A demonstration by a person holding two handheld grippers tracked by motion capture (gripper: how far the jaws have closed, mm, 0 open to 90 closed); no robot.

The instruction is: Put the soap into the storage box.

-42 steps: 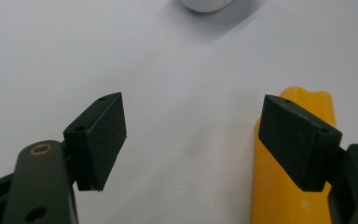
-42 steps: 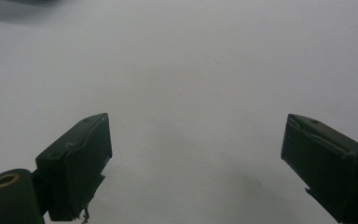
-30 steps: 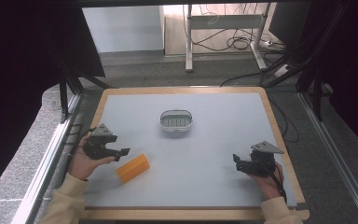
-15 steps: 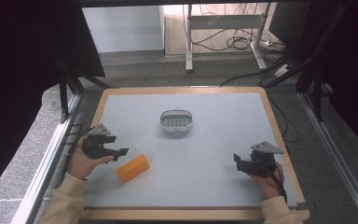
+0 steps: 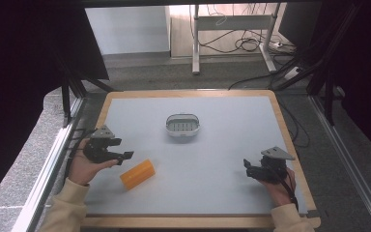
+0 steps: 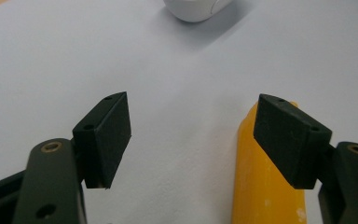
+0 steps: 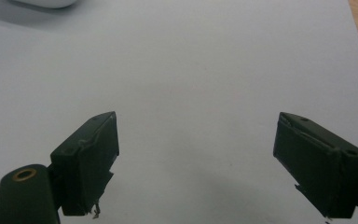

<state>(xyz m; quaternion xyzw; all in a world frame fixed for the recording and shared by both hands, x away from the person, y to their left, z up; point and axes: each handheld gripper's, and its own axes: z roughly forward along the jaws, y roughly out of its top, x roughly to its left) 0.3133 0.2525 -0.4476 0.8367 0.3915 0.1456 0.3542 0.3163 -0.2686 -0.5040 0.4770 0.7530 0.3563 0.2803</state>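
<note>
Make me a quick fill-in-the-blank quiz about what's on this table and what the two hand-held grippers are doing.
1. The block lying near the left hand-held gripper is coloured ____.
2. The jaws of the right hand-held gripper stand ____, with nothing between them.
3. The small white basket sits near the table's ____.
4. The block lies ____ the basket, not in it.

Missing words: orange; open; middle; outside

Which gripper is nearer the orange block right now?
Left. The left gripper sits just beside the orange block, open, not gripping it. The right gripper is far across the table.
</note>
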